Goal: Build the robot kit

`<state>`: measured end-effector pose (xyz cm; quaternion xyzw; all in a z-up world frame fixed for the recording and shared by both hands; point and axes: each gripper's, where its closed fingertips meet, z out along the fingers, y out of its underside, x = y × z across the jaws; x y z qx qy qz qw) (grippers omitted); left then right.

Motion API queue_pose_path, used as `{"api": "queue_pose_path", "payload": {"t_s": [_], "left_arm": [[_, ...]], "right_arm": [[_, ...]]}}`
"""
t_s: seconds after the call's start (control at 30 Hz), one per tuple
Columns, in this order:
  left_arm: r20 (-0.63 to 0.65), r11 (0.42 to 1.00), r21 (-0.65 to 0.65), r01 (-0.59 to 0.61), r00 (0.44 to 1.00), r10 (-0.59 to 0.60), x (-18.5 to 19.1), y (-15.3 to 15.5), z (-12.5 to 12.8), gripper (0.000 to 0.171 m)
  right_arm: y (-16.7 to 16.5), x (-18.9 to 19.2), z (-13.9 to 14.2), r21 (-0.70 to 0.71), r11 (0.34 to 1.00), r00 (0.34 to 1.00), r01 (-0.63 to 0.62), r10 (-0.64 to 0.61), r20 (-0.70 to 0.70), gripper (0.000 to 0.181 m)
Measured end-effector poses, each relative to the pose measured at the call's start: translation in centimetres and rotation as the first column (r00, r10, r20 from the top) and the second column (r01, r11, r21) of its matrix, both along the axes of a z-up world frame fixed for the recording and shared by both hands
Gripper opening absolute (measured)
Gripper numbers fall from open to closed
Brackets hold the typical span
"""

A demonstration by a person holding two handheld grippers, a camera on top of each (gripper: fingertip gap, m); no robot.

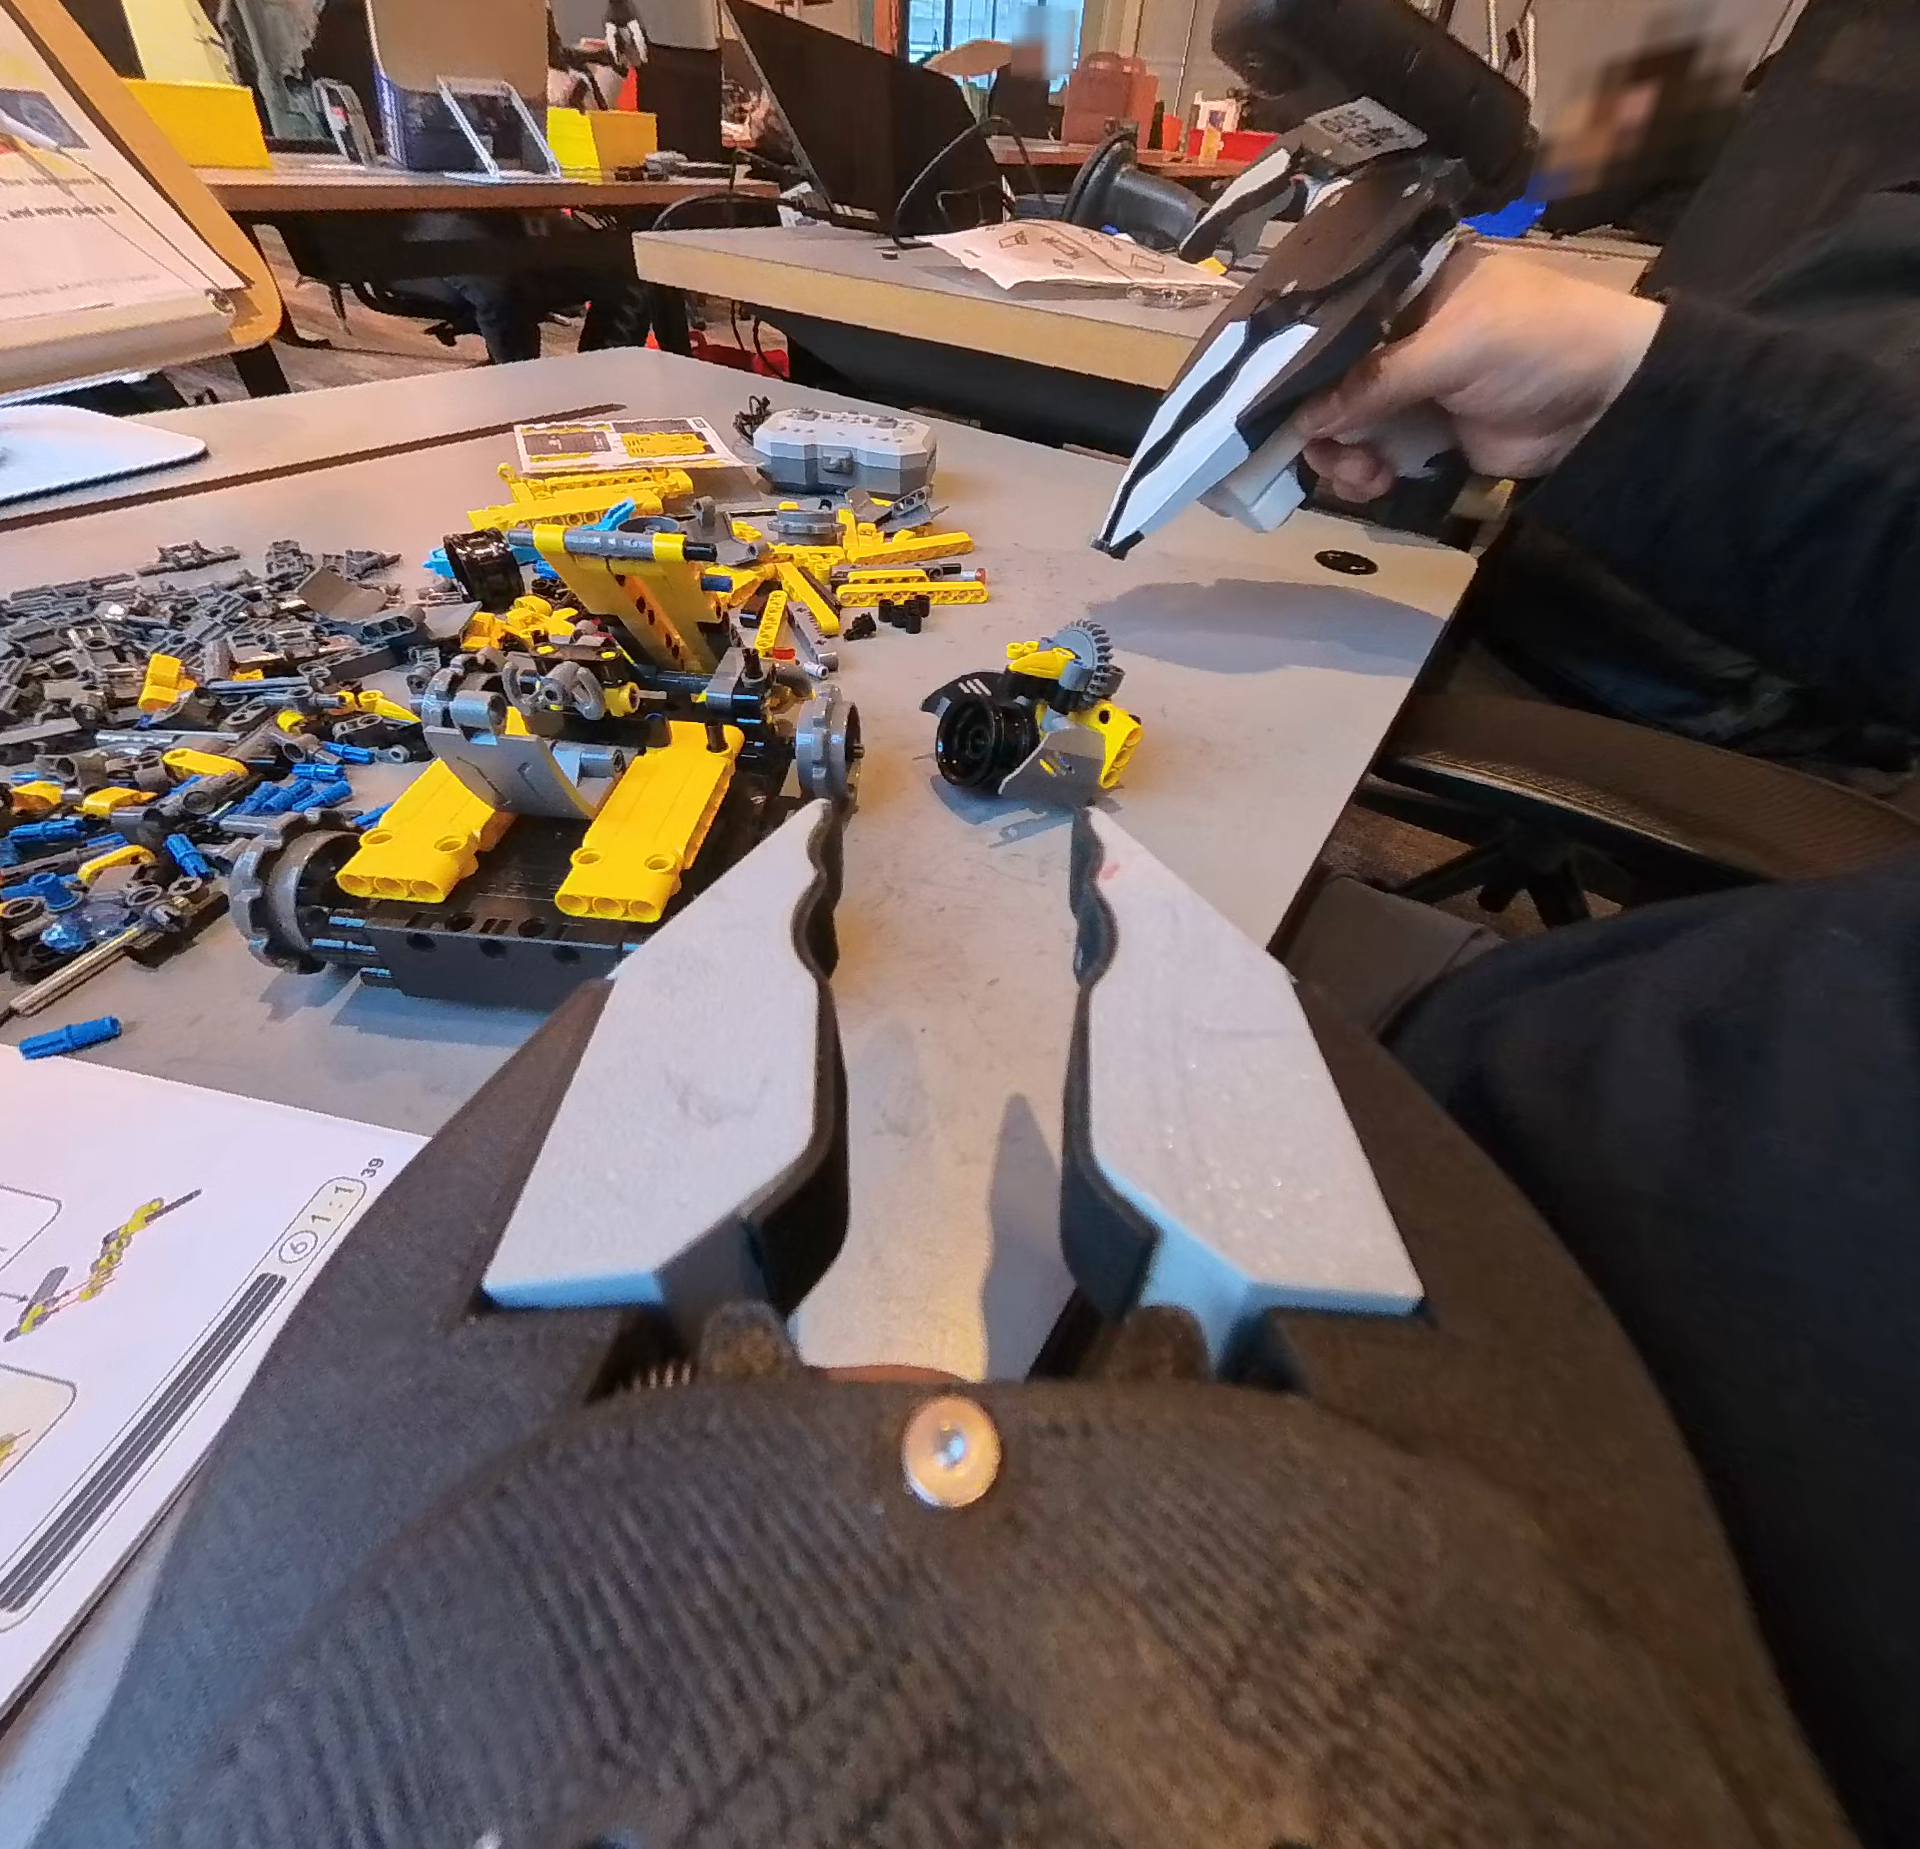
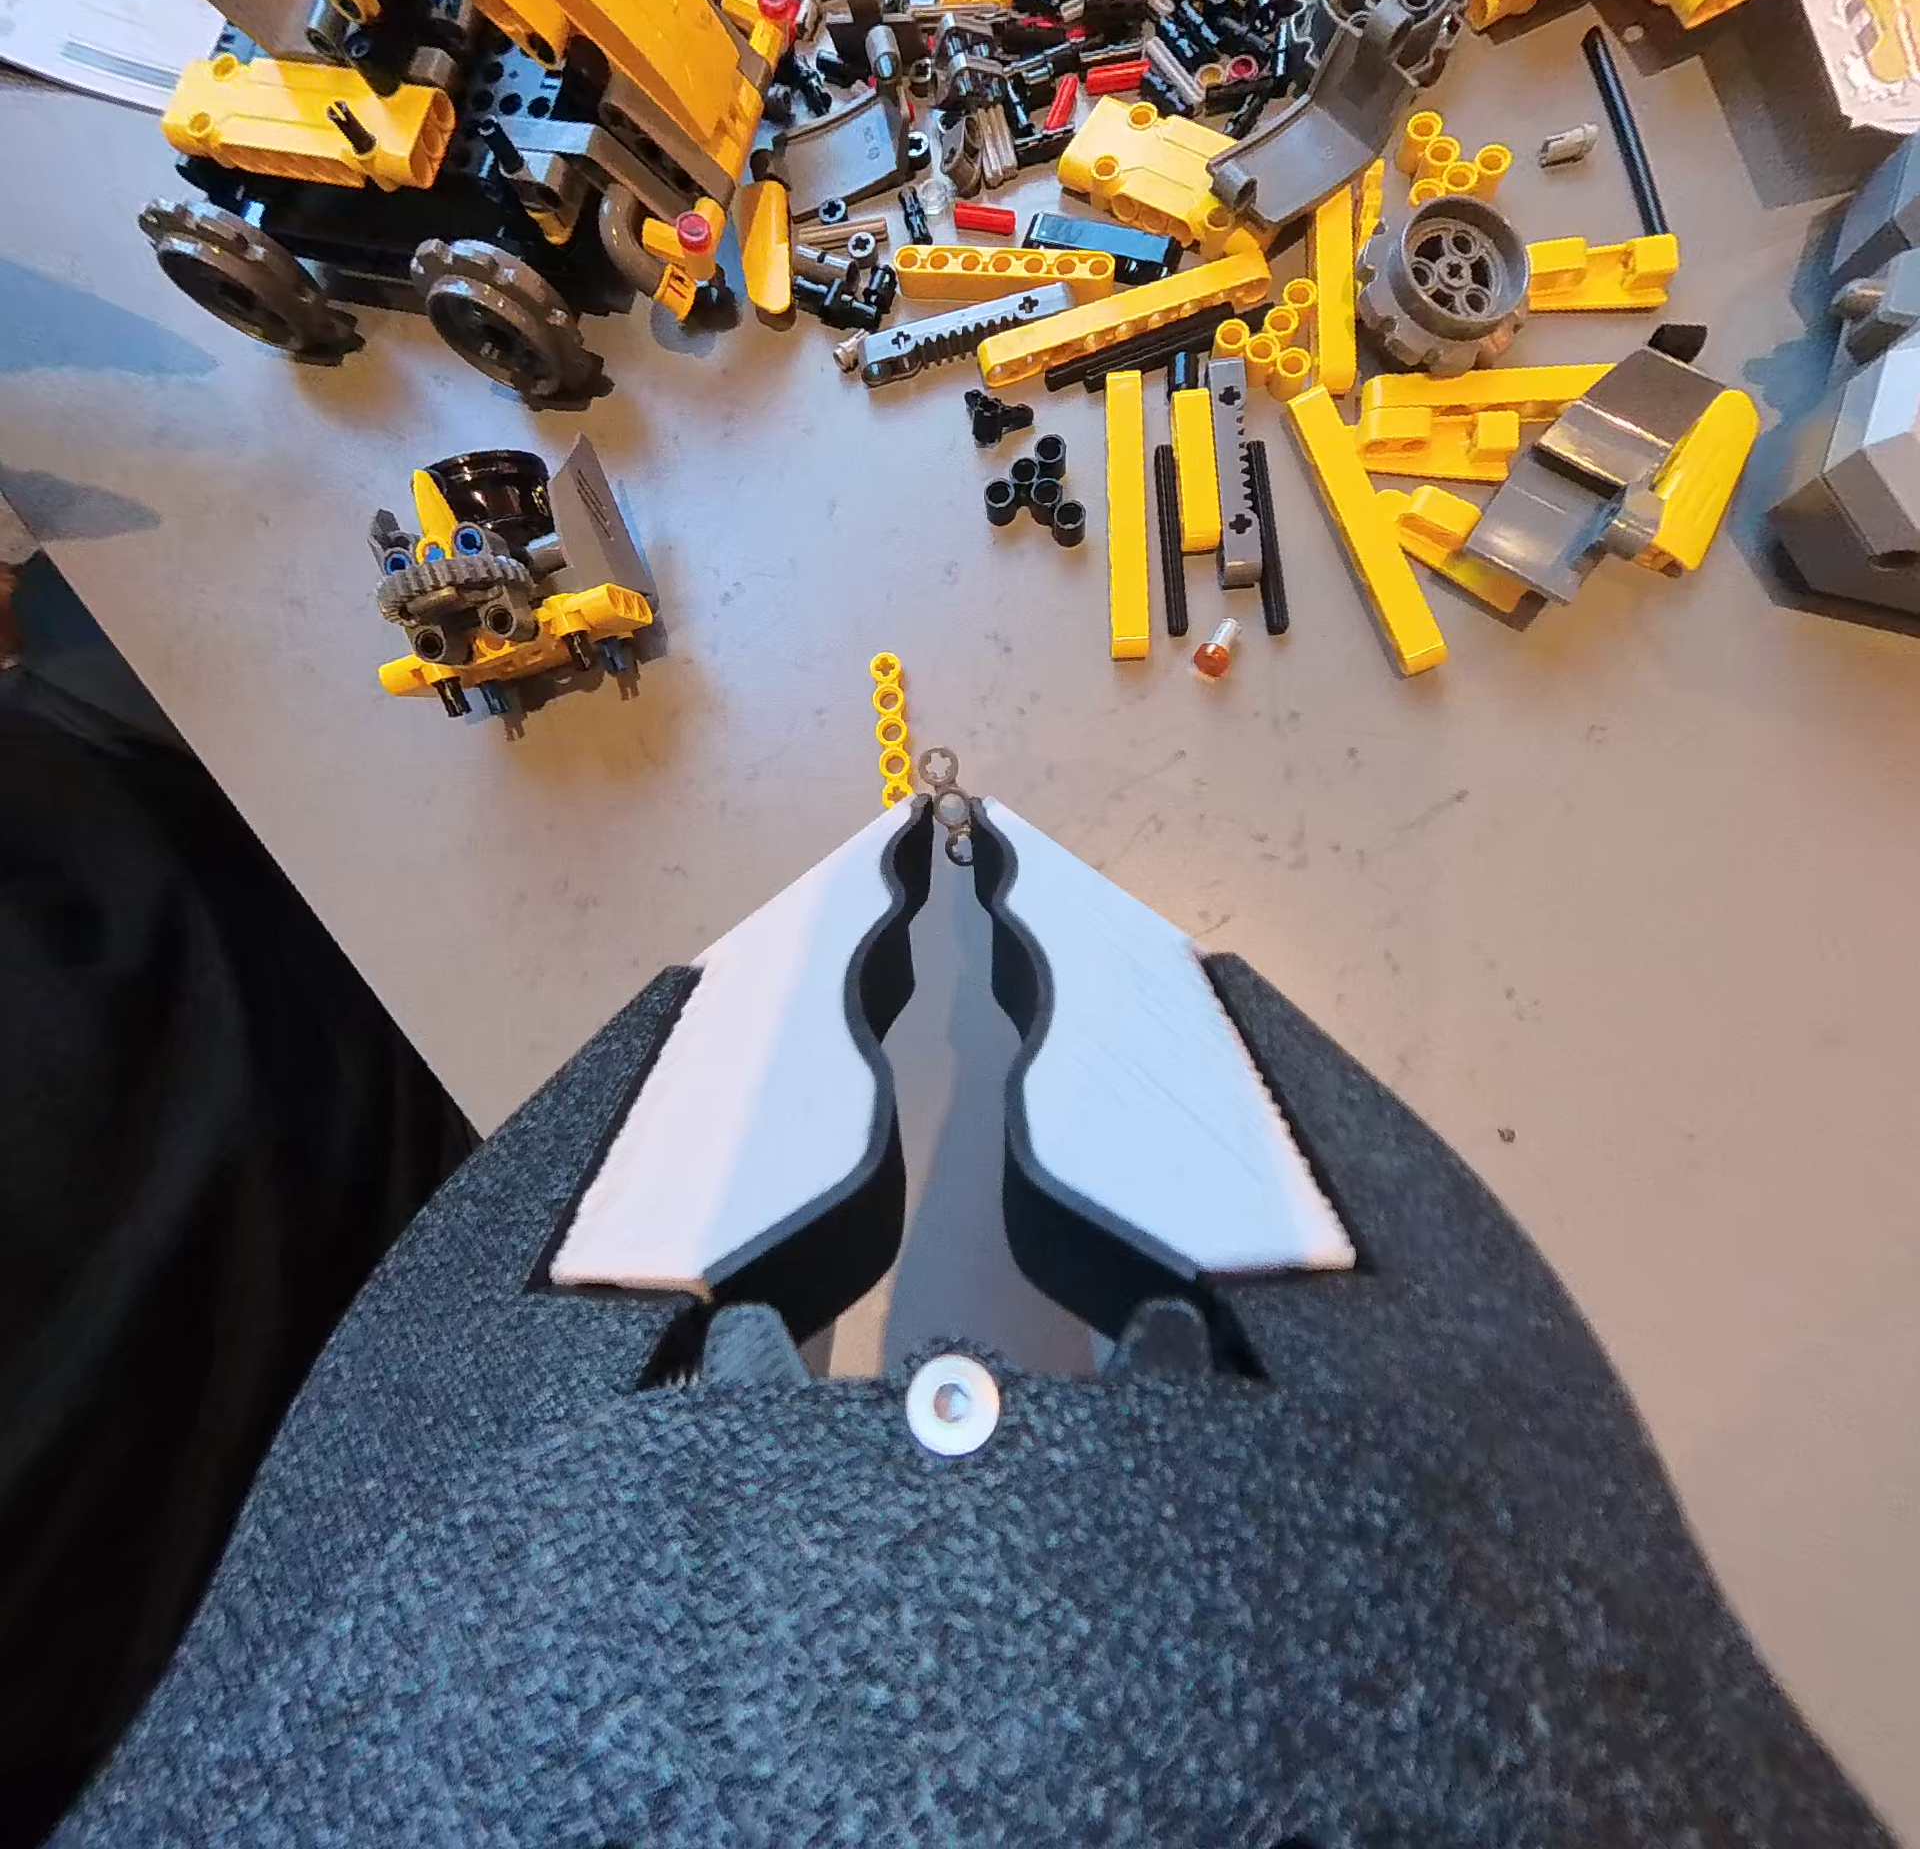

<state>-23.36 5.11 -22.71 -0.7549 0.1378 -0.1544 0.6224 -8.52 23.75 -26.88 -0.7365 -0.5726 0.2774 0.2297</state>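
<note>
Where the right gripper (image 2: pixel 948 812) meets at centre frame in its own view, its tips are pinched on a thin grey link (image 2: pixel 943 793), whose cross-holed end pokes out above them. A thin yellow beam (image 2: pixel 889 729) shows just left of the link, running up from the tips; whether it is also held or lies on the table (image 2: pixel 1351 968) below cannot be told. The bite is only at the very tips, so the link looks easy to twist; a steady squeeze and slow wrist motion would seem the safe way to carry it.

Up and left of the tips sits a small assembly (image 2: pixel 514 578) with a gear, black wheel and grey panel. A partly built vehicle (image 2: pixel 457 137) fills the upper left, and loose yellow, black and grey parts (image 2: pixel 1247 293) spread across the upper right.

In the left view, the left gripper (image 1: pixel 951 833) is at lower centre, jaws wide apart with nothing between them, over bare table (image 1: pixel 935 1020). The assembly (image 1: pixel 1039 724) lies just beyond its tips, the vehicle (image 1: pixel 540 823) to the left. The right gripper (image 1: pixel 1117 542) hangs at upper right, held by a hand (image 1: pixel 1475 397). A booklet (image 1: pixel 156 1280) lies at lower left.
</note>
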Motion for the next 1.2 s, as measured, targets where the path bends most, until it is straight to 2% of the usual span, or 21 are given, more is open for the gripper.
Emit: {"api": "queue_pose_path", "payload": {"t_s": [0.47, 0.9, 1.0, 1.2], "left_arm": [[0.004, 1.0, -0.002, 0.001, 1.0, -0.001, 0.0, 0.0, 0.0, 0.041], [0.006, 1.0, -0.007, -0.002, 1.0, 0.002, -0.1, 0.1, -0.1, 0.04], [0.009, 1.0, -0.007, 0.002, 1.0, -0.002, 0.0, 0.1, -0.1, 0.04], [0.014, 1.0, -0.011, 0.005, 1.0, -0.005, 0.0, 0.1, -0.1, 0.04]], "right_arm": [[0.5, 0.1, 0.1, 0.0, 1.0, 1.0, 0.017, -0.017, -0.011, 0.007], [0.2, -2.0, -3.0, -0.028, 0.998, 0.994, -0.056, 0.058, 0.089, 0.01], [0.3, -2.4, -2.6, -0.029, 0.998, 0.995, -0.063, 0.065, 0.075, 0.013], [1.1, -2.6, 0.1, -0.016, 0.999, 0.999, -0.035, 0.035, -0.026, 0.013]]}}
